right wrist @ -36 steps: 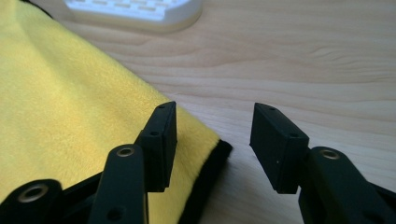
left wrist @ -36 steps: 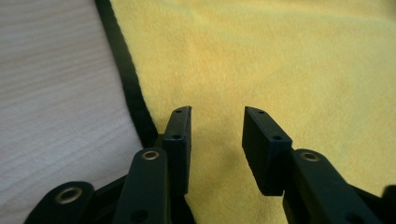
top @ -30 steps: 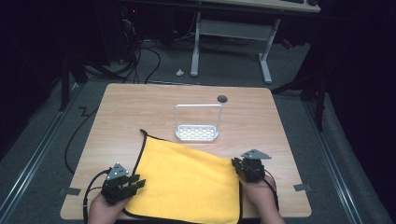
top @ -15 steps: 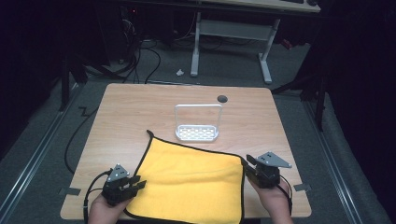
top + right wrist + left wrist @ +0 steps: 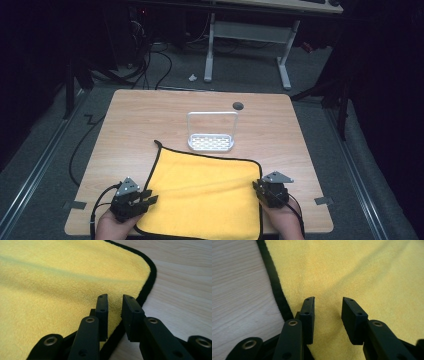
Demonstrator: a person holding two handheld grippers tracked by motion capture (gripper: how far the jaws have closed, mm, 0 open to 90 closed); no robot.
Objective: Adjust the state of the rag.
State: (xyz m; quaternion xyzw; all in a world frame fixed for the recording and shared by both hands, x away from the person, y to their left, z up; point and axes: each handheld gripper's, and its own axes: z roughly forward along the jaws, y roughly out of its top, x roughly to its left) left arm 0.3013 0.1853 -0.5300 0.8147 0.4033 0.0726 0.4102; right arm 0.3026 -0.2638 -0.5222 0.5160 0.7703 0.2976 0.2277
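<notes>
Soft, limp yellow microfibre cloth: your left gripper and right gripper both gape unclenched over it; pinch its black-bound edges.

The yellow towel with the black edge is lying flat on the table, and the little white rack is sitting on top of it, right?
Not quite. The white rack stands on the bare table just beyond the yellow towel, as the high view shows. The towel does lie flat.

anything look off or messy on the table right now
Mostly tidy. The yellow cloth lies flat but askew to the table; its far left corner sticks out in a small point, and its near edge hangs past the table's front. The white rack stands upright. No spills or damage.
</notes>
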